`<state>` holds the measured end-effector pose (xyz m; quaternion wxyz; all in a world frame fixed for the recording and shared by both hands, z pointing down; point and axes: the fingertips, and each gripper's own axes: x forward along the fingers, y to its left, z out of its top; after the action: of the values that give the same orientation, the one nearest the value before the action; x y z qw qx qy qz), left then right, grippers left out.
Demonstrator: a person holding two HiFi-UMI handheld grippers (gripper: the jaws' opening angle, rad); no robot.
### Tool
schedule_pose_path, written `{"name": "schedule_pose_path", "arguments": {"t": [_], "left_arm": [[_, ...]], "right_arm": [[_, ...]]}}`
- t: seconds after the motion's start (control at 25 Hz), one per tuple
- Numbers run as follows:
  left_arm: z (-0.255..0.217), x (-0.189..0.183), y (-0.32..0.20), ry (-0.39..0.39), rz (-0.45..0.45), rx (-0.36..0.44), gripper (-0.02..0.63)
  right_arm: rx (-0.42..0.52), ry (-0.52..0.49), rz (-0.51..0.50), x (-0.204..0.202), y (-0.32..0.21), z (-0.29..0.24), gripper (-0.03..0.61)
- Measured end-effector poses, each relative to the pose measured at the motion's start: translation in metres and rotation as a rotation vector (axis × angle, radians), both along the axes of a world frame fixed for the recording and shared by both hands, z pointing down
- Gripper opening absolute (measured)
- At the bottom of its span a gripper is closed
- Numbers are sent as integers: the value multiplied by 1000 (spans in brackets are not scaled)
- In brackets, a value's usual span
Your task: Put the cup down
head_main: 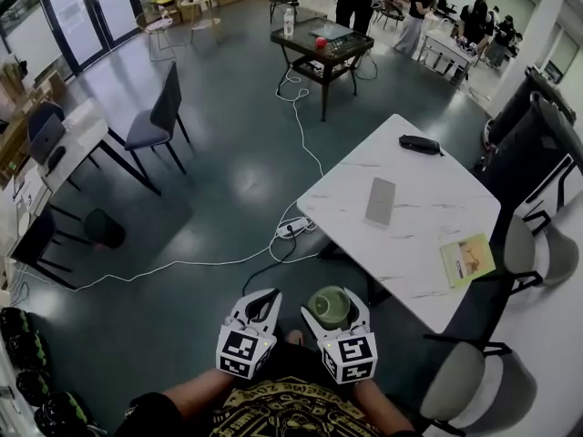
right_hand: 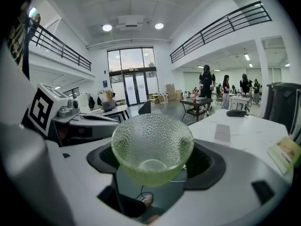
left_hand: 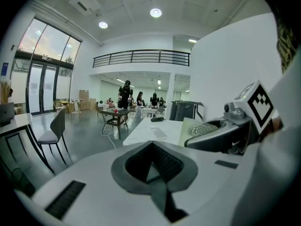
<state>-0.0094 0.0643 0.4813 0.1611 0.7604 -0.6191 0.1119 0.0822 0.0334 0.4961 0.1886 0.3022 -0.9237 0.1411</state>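
Right gripper view shows the right tool closed on a green dimpled glass cup, with one jaw against each side of the lower body so that the rim and the open mouth are left free. The cup appears empty. Head view shows the mouth facing upward, which suggests the cup is carried upright, ready to be set down on its base without reorienting. The cup hangs in the air above the floor, close to the person's body and well apart from the white surface, so the set-down has not yet begun. The left tool is closed with its jaws together and nothing between them; it is held just beside the right tool and takes no part in the grip. The surface carries a grey slab near its middle, a black pouch at the far side and a booklet at the right edge. The near corner is bare and is judged the most direct landing spot. The cup is glass, so it should be lowered until its base bears fully before the jaws are released.
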Motion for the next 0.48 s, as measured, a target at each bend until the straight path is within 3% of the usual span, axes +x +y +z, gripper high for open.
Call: {"name": "schedule_pose_path", "arguments": {"t": [0.48], "left_arm": [[10, 18, -69, 31, 169, -21, 11]], "right_arm": [[-23, 49, 137, 15, -51, 7, 388]]}}
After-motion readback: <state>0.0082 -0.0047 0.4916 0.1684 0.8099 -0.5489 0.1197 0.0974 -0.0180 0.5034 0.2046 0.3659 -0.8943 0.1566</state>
